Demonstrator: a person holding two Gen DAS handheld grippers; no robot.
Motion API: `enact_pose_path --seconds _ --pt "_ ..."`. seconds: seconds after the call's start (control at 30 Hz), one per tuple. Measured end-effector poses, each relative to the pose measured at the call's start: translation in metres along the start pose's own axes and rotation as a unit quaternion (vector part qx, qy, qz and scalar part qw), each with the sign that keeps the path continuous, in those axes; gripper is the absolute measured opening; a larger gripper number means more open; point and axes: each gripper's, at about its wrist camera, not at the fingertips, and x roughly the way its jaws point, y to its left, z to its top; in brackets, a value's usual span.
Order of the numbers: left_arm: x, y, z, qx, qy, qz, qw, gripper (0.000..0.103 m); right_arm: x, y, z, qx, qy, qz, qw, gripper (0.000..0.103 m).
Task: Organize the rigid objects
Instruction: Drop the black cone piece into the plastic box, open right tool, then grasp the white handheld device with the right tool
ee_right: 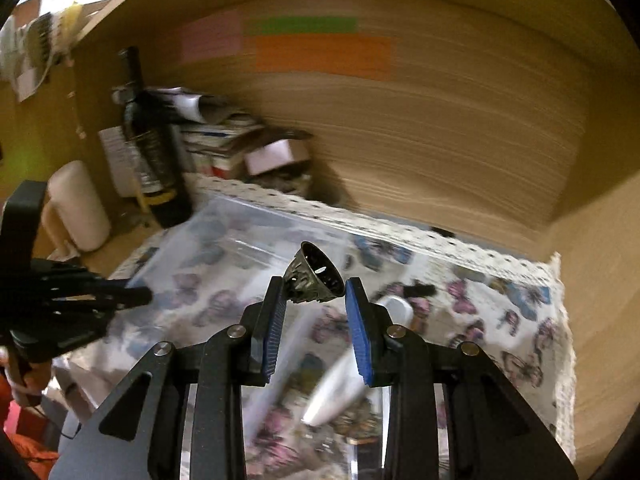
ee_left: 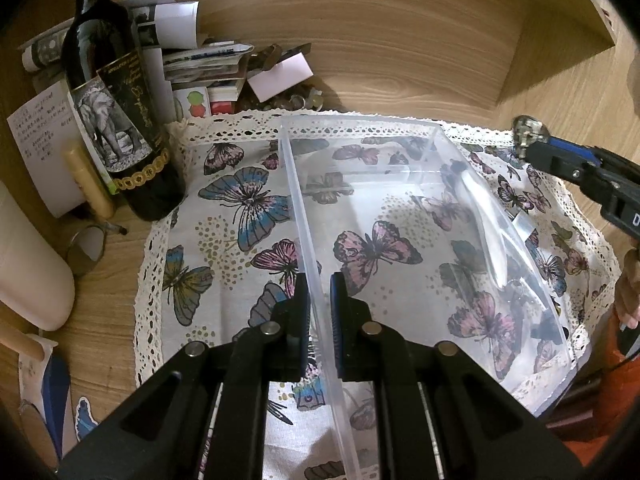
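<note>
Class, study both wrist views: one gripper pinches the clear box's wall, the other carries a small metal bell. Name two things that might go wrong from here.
1. The right gripper holds the metal bell only at its fingertips; it might slip out before reaching the clear box.
2. The left gripper clamps one thin wall; a tug could tilt or slide the box on the butterfly cloth toward the wine bottle.

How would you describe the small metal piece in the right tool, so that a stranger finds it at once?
Find the butterfly cloth with the clear box on it. Above the box, the right tool holds a small bell between its blue pads. It is dark, ornate metal, cone-shaped and hollow, unlike the white items lying below.
</note>
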Motion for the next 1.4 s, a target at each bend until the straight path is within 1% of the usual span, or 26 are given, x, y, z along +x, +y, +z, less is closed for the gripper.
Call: enact_pose_path --seconds 0.13,0.27,0.47,0.63,0.83,1.0,1.17,1.3,1.4 --pt "0.000 0.001 0.000 -0.001 -0.001 -0.003 1.0000 0.010 0.014 0.019 0.004 -0.018 0.012 0.020 1.000 0.028" --pt "0.000 0.001 0.000 0.001 -0.003 -0.005 1.0000 0.010 0.036 0.028 0.004 -0.029 0.040 0.028 0.998 0.028" --pt "0.000 0.000 0.000 0.003 -0.004 -0.005 1.0000 0.010 0.068 0.032 0.006 -0.026 0.083 0.036 0.996 0.028" --pt "0.000 0.000 0.000 0.005 -0.004 -0.005 1.0000 0.010 0.075 0.031 0.006 -0.022 0.097 0.043 0.994 0.028" --pt "0.000 -0.001 0.000 0.007 -0.005 -0.002 1.0000 0.010 0.059 0.026 0.008 -0.021 0.077 0.033 0.996 0.030" --pt "0.000 -0.001 0.001 0.007 -0.005 -0.002 1.0000 0.010 0.036 0.015 0.011 -0.013 0.049 0.010 0.999 0.037" --pt "0.000 -0.001 0.000 0.009 -0.005 -0.001 0.9999 0.010 0.015 0.000 0.010 -0.002 0.030 -0.027 0.999 0.039" --pt "0.000 -0.001 0.000 0.009 -0.006 -0.002 0.9999 0.010 0.004 -0.018 0.006 0.017 0.026 -0.052 0.998 0.039" --pt "0.000 -0.001 0.000 0.009 -0.006 -0.002 0.9999 0.010 0.003 -0.031 -0.001 0.034 0.035 -0.063 0.997 0.039"
